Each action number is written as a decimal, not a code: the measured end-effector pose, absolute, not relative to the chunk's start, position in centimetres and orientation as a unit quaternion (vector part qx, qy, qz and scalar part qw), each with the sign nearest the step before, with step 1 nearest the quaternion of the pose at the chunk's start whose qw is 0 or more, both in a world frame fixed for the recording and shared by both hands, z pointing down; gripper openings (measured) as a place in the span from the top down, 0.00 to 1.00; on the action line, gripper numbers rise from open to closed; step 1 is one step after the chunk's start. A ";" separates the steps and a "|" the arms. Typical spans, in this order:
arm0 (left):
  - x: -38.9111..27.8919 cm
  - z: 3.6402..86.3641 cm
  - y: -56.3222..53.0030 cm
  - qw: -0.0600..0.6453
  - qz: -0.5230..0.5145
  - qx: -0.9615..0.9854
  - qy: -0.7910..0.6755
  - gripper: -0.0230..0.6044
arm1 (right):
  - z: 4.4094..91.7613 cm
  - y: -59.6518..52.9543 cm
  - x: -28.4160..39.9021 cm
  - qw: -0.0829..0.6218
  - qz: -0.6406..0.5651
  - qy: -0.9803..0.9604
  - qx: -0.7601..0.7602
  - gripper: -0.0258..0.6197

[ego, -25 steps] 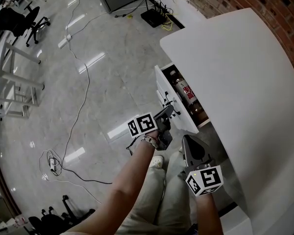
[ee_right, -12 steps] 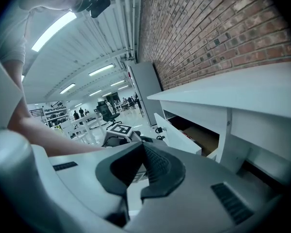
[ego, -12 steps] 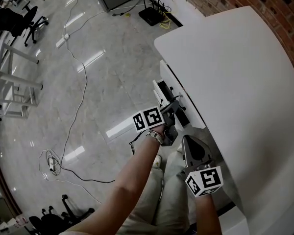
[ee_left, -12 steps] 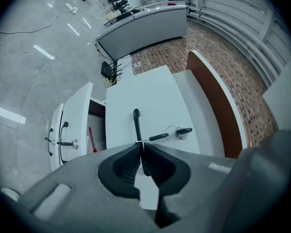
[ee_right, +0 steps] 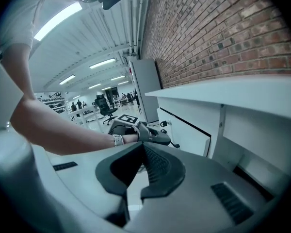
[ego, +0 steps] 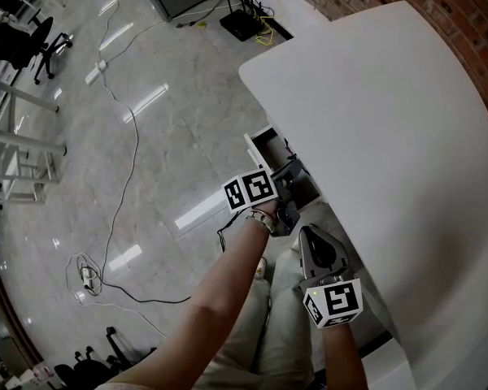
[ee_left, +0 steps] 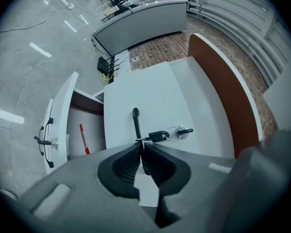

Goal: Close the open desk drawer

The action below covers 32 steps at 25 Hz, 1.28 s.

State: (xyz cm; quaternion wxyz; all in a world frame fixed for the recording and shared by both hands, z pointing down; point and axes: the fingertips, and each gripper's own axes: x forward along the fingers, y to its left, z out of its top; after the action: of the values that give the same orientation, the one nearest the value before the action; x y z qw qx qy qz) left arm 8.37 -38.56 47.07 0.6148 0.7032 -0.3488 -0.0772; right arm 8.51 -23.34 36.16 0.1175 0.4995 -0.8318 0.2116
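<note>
The broad white curved desk top point(ego: 374, 136) now covers nearly all of the white-fronted desk drawer point(ee_left: 150, 98). A second ago it stood well out with bottles showing. I judge it almost home, though I can't see whether it's flush. Beside it a second white-fronted compartment point(ee_left: 63, 113) gapes open, clear of my push. My left gripper point(ee_left: 141, 142) is clenched on the thin black bar handle point(ee_left: 136, 123), just beside the black-headed key point(ee_left: 158, 136). My right gripper point(ego: 307, 234) hangs back near the desk edge, jaws pressed together, empty.

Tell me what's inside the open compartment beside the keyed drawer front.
Inside the compartment, one slim red item; everything deeper is covered by the keyed front.
</note>
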 end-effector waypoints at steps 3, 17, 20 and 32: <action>9.3 47.0 -39.2 0.611 -0.069 0.707 -0.349 0.94 | 36.5 -23.2 8.4 0.133 0.200 -0.829 0.506 0.94; 10.2 47.2 -39.8 0.591 -0.023 0.728 -0.346 0.92 | 36.1 -23.5 7.1 0.189 0.150 -0.820 0.519 0.94; 9.4 46.8 -39.3 0.595 -0.027 0.721 -0.355 0.92 | 35.8 -23.0 6.6 0.187 0.148 -0.816 0.527 0.94; 5.9 44.1 -37.6 0.497 -0.013 0.782 -0.375 0.92 | 36.1 -22.3 4.4 0.185 0.130 -0.818 0.528 0.94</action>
State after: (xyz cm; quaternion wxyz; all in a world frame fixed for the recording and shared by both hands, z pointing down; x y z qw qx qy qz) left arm 5.93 -37.56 44.13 0.4970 0.7824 -0.3751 -0.0127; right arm 4.37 -22.34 36.13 0.1852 0.5284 -0.8183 0.1298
